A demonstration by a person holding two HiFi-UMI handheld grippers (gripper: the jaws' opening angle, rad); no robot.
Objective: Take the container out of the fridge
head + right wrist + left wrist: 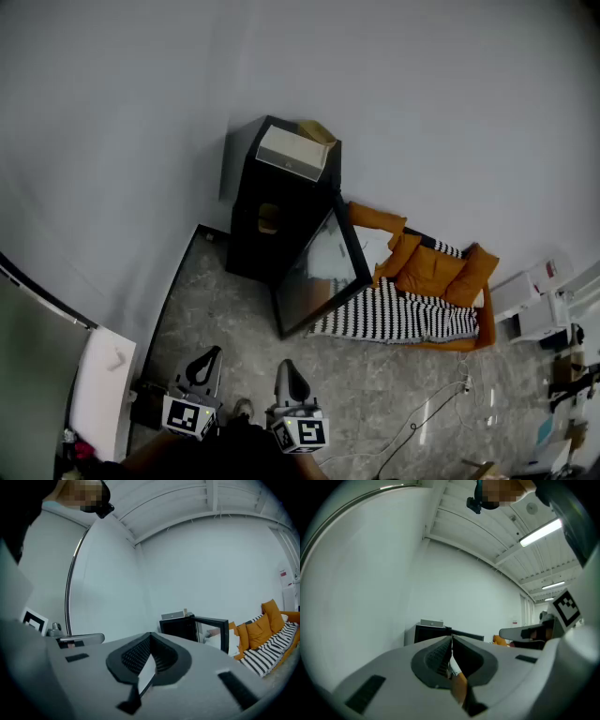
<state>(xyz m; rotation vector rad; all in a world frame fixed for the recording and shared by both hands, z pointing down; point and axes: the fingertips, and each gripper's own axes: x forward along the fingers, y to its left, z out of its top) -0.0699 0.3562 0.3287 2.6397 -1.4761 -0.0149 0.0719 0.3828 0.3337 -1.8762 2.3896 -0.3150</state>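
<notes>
The black fridge [246, 202] stood against the wall, its glass door [323, 272] swung open. Well short of it, the left gripper [210, 354] and right gripper [285, 367] hung clenched and empty — the tan container [269, 219] sat on a shelf inside.

- Left gripper [205, 360] held low, pointing level, jaws pressed together.
- Right gripper [290, 374] just beside it, pointing level too, jaws pressed together.
</notes>
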